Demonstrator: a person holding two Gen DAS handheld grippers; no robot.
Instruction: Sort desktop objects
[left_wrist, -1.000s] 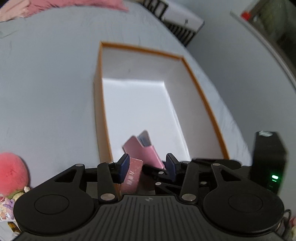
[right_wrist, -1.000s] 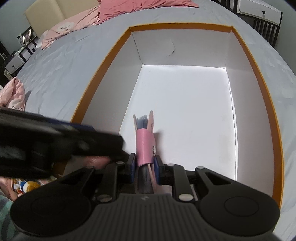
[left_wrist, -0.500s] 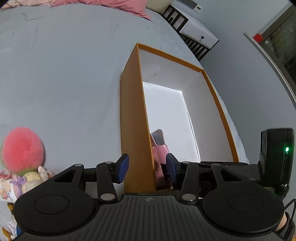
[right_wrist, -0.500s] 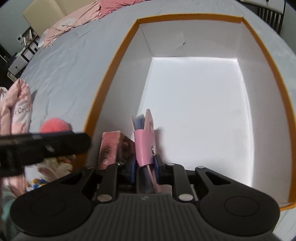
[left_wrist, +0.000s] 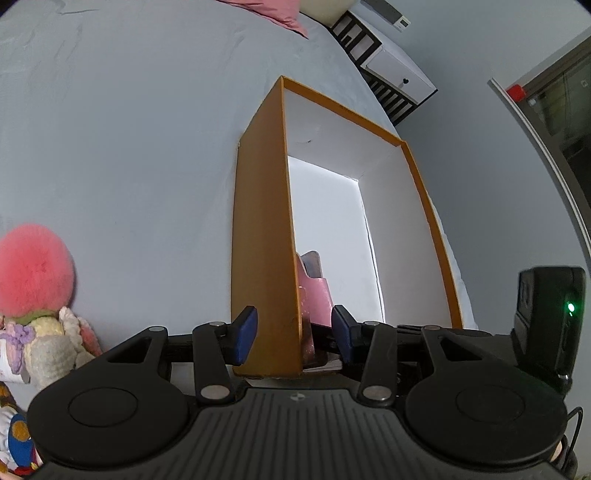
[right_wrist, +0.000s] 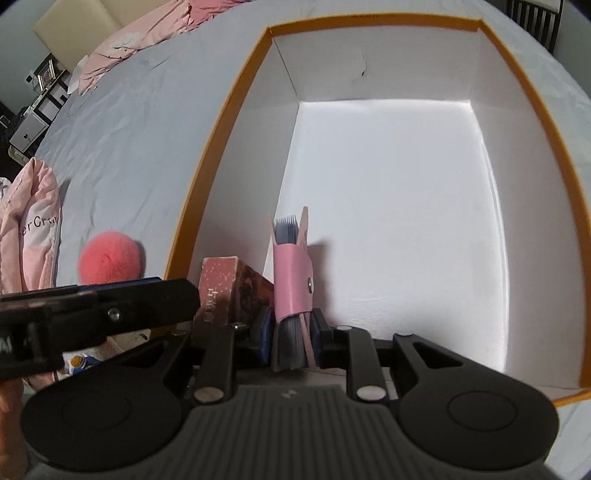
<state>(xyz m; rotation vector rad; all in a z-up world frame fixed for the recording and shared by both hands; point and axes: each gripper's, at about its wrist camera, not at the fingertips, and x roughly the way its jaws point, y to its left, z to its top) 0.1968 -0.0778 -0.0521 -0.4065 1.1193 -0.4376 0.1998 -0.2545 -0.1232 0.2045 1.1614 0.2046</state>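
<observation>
Card holder going into the box

My right tool (right_wrist: 291, 338) has just been opening, its jaws loosening around the pink card holder (right_wrist: 293, 269), which stands upright inside the orange box (right_wrist: 221, 122) beside a small reddish carton (right_wrist: 221, 291). My left tool (left_wrist: 293, 328) is spread, astride the box's near wall, gripping nothing.
</observation>
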